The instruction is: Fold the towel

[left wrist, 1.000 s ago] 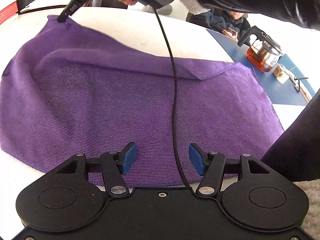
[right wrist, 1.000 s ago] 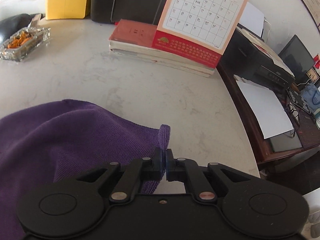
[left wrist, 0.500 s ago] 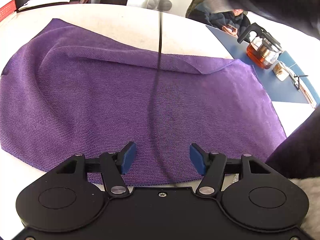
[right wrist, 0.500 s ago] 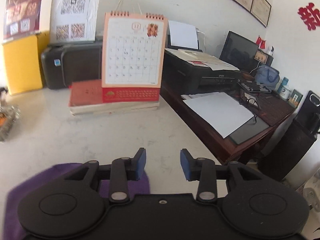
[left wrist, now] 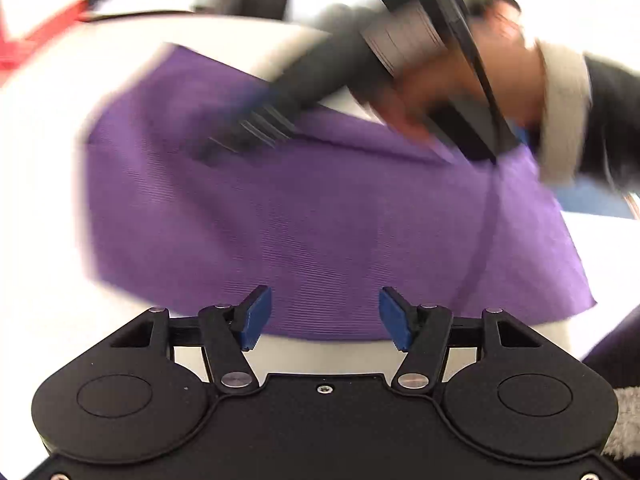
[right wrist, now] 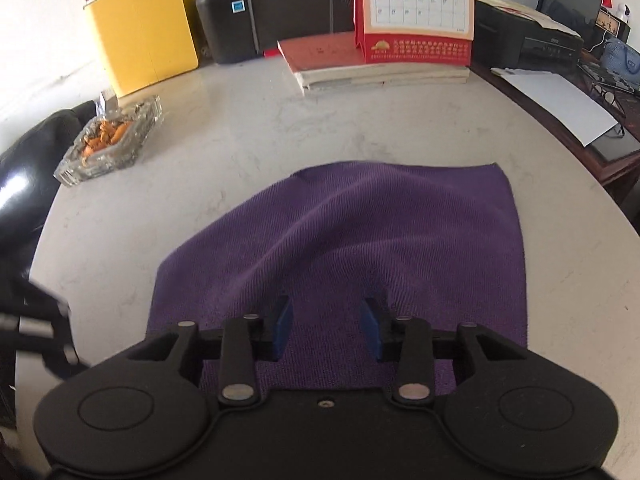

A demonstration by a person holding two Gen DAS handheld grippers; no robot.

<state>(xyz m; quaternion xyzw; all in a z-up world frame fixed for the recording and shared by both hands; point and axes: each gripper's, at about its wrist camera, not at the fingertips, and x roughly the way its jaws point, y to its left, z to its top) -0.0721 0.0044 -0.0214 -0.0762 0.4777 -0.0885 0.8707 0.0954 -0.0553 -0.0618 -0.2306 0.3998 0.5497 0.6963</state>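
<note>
Right wrist view — right claw (right wrist: pixel 326 326) closing, empty, above purple towel (right wrist: pixel 400 232)

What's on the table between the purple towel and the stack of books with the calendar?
Nothing: in the right wrist view only bare table separates the towel from the books.

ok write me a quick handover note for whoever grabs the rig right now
Left gripper: open, empty, above the near edge of the towel.
Right gripper: nothing between the pads, jaws closing, over the towel.
Towel: purple, lying on the table, rumpled with a raised ridge down the middle; one long edge looks turned over.
Done: at most a rough first fold.
Left: smooth it, grip an edge, fold it over.
</note>
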